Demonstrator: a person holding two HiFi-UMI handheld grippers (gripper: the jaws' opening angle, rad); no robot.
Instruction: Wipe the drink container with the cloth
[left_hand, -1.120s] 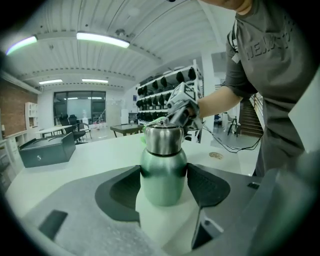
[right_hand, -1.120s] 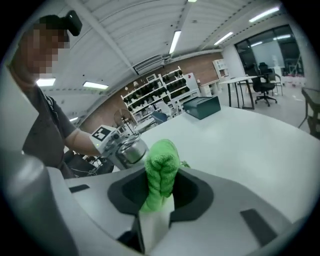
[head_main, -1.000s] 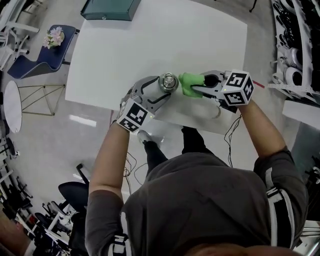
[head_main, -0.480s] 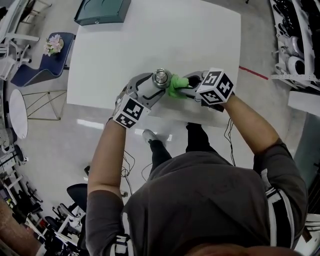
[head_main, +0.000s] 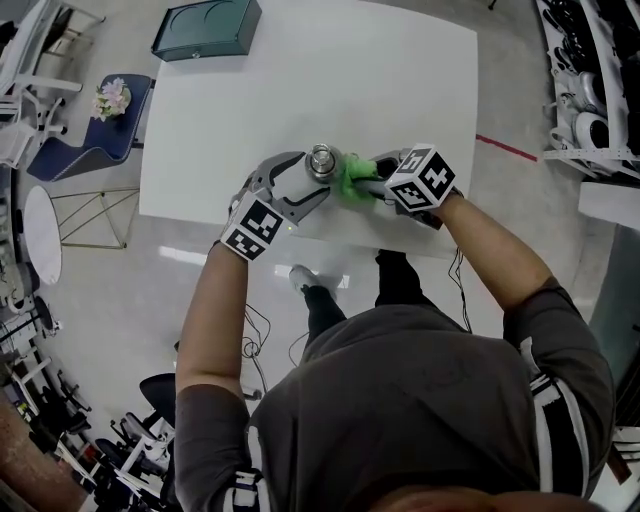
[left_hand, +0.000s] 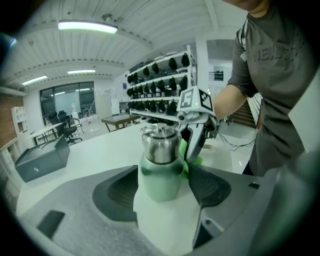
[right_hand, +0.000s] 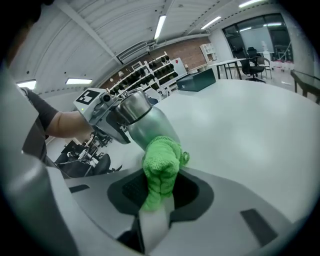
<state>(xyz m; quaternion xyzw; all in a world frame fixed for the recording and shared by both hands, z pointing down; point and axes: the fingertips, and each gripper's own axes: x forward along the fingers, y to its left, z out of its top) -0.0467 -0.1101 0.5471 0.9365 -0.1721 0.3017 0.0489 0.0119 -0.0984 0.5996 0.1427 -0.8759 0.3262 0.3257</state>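
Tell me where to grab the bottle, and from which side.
Grip the bottle by its pale-green body below the steel neck, from the person's left: it stands upright, straight-sided there, and the cloth in the right tool occupies its right side.

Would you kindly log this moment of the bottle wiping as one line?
phase: wiping | left gripper: clamps steel-capped green bottle upright on white table | right gripper: shut on green cloth, pressed to bottle's side

The right gripper (head_main: 368, 184) sinks and draws closer to the left gripper (head_main: 312, 176). Its green cloth (head_main: 349, 179), earlier just beside the drink container (head_main: 321, 160), now presses against that container's side, lower down.
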